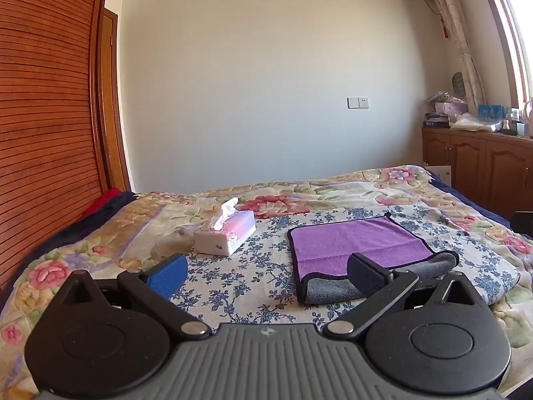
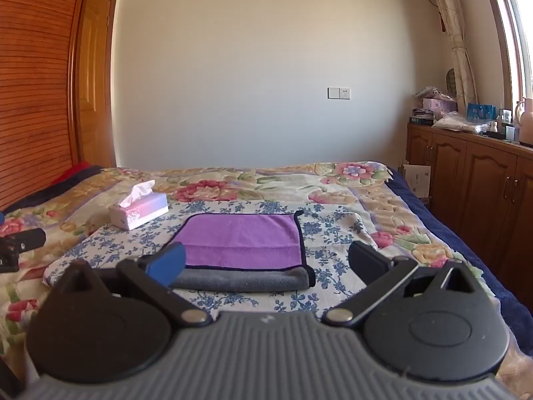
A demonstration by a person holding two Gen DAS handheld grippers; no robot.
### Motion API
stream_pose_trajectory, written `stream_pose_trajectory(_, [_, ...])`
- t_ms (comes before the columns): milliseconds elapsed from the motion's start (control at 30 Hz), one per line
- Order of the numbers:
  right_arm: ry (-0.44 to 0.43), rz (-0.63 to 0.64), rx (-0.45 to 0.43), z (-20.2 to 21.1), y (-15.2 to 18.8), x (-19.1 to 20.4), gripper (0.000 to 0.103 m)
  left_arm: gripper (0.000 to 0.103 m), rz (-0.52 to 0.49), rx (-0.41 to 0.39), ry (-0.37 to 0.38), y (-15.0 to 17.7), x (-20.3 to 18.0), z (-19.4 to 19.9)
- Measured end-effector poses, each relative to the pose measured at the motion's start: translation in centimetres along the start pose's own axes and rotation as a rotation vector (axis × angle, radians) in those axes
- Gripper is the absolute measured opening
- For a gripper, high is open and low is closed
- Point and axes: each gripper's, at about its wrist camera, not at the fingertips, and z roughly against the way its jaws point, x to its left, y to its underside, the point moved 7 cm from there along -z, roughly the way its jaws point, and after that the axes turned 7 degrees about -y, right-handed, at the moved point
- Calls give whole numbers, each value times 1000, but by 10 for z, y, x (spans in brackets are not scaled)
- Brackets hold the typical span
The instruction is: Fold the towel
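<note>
Both tools, left tool (image 1: 266,271) & right tool (image 2: 266,261), we hold wide apart, gripping nothing. Purple towel (image 2: 243,241) lies folded w/ grey underside showing, on blue-floral cloth (image 2: 333,230) atop bed (image 2: 383,200); tissue box (image 2: 140,211) near.

We see bright daylight from the overexposed window strip (image 1: 519,16) at the right edge of both frames; it's blown out to white there. The plain white back wall (image 1: 266,83) is evenly lit with soft shadows only. Fisheye bends the slatted orange-brown wooden panel (image 2: 33,83) on the left strongly. Sharpness is decent mid-frame, while the near blue ribbed finger pad (image 2: 166,263) looks slightly soft.
</note>
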Motion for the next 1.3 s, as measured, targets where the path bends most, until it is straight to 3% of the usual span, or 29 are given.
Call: stream_pose_trajectory(1300, [2, 5, 1, 0, 0, 1, 103, 103, -7, -7, -2, 0, 0, 0])
